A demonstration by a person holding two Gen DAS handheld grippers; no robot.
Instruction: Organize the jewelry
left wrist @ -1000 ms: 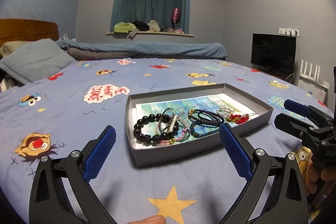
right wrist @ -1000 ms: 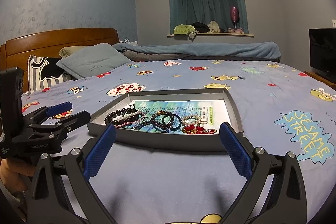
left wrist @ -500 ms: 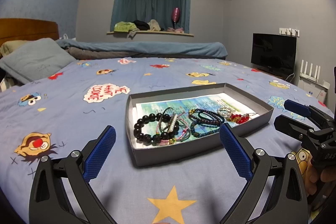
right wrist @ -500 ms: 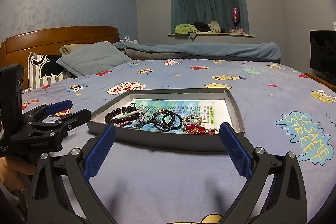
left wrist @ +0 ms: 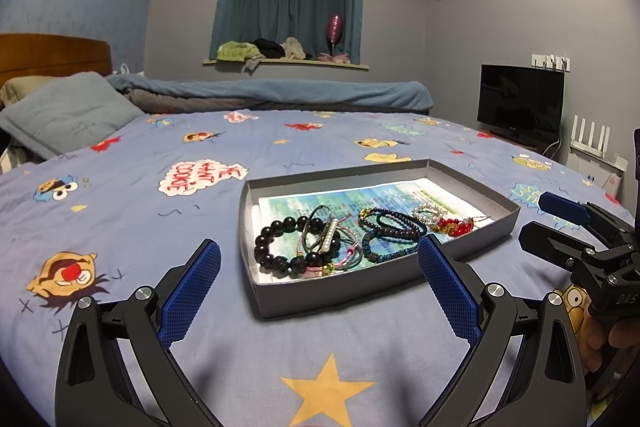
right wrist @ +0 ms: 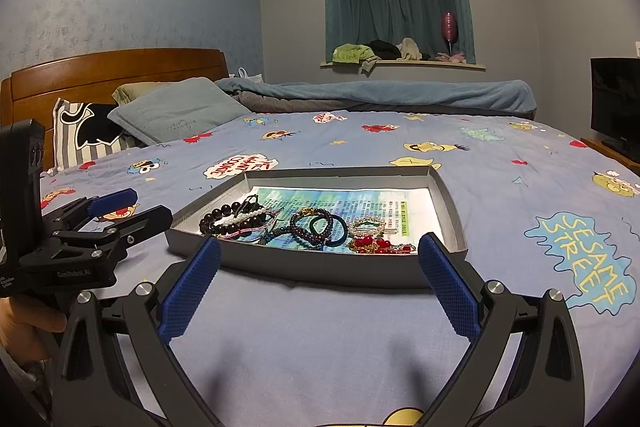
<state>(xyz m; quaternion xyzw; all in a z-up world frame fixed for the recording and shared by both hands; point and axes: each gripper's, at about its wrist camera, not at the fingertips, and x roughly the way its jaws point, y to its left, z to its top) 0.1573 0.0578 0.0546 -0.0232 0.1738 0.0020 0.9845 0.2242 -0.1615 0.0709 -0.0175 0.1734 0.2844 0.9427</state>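
A shallow grey tray (left wrist: 340,297), lined with a printed blue-green sheet, sits on the bed (left wrist: 120,211) with all the jewelry bunched along its near side: a black bead bracelet (left wrist: 276,241) tangled with a pearl bar piece (left wrist: 329,239) and thin pink cords (left wrist: 348,261), a dark purple bead bracelet (left wrist: 390,223) overlapping a teal beaded one (left wrist: 378,251), and a pearl loop (left wrist: 430,213) touching a red bead piece (left wrist: 456,227). The far half of the sheet is bare. Both tongs hang low over the cartoon bedsheet short of the tray, the left tongs (left wrist: 318,291) spread wide and holding nothing, the right tongs (right wrist: 318,289) likewise spread and empty; each shows at the edge of the other's view. Whether the heap is waiting to be sorted or is where the pieces were meant to end up, the pictures do not settle. The main risk, as I judge it, is the tangle: closing on the black beads could drag the pearl bar and cords up with them, and the purple and teal loops could lift as a pair. Round beads may also roll out from between the pads. The tray is light and rests on soft bedding, so a push on its wall could tip or slide it, and the loose paper liner might come up with a snagged cord.
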